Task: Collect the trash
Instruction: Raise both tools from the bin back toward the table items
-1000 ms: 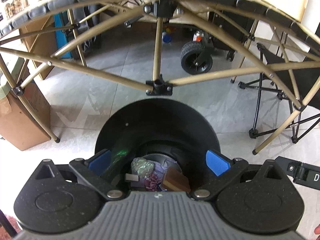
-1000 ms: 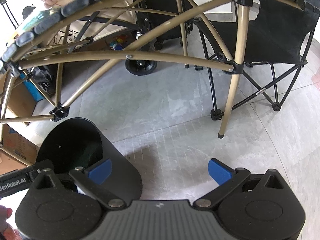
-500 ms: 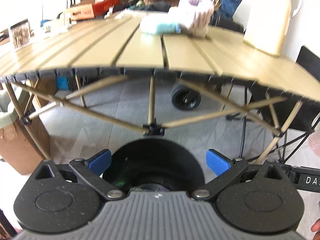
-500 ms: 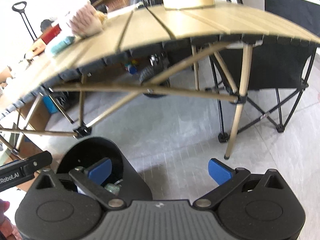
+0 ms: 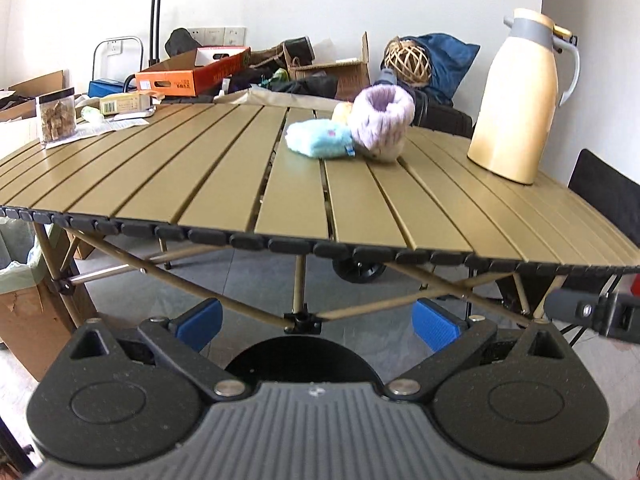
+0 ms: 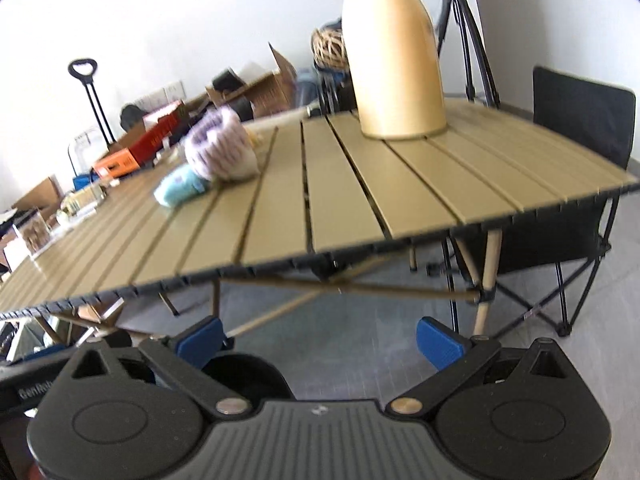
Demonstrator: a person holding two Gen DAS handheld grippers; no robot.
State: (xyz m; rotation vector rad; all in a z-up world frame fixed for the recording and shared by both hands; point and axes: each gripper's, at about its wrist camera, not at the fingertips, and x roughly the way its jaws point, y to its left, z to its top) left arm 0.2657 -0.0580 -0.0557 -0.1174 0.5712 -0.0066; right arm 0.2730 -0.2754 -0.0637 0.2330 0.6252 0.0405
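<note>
Both tools spread wide, empty: left tool, right tool. Round black trash bin on floor just below, under tan slatted counter edge. On counter: cream thermos jug, purple knitted pouch, blue fluffy sponge.

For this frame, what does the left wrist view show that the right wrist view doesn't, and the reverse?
Only the left wrist view: the thermos's grey lid and handle, and a cardboard box lined with a pale green bag at far left.

Only the right wrist view: a black tripod behind the table, and the full black folding chair.

Both: the slatted table, tan thermos, purple knitted item, light blue plush, the black bin below, and each claw open and empty.
</note>
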